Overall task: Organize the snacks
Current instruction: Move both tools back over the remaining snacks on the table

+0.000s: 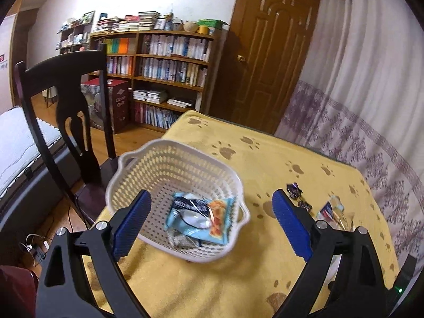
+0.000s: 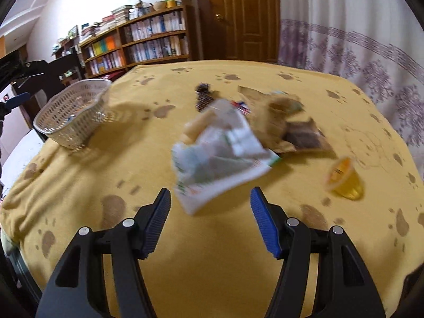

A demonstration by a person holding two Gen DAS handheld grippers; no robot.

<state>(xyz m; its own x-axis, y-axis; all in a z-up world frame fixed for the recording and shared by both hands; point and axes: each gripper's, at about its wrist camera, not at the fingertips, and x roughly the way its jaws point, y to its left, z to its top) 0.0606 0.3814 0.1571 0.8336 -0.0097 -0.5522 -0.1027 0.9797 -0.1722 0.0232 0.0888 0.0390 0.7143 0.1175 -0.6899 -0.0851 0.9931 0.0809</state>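
Observation:
A white perforated basket (image 1: pixel 127 182) stands near the table's left edge with a light-blue snack packet (image 1: pixel 196 216) inside. My left gripper (image 1: pixel 212 206) hangs open just above it, nothing between the fingers. In the right wrist view the basket (image 2: pixel 71 116) is at the far left. My right gripper (image 2: pixel 209 204) is open, with a white-and-green snack bag (image 2: pixel 222 156) lying on the cloth just ahead of its tips. Beyond the bag lie brown packets (image 2: pixel 291 129), dark small wrappers (image 2: pixel 202 96) and an orange jelly cup (image 2: pixel 344 179) to the right.
A yellow paw-print cloth (image 2: pixel 212 265) covers the table. A dark wooden chair (image 1: pixel 69 111) stands by the table's left edge, behind the basket. Small wrappers (image 1: pixel 299 193) lie right of the basket. Bookshelves, a door and a curtain line the room behind.

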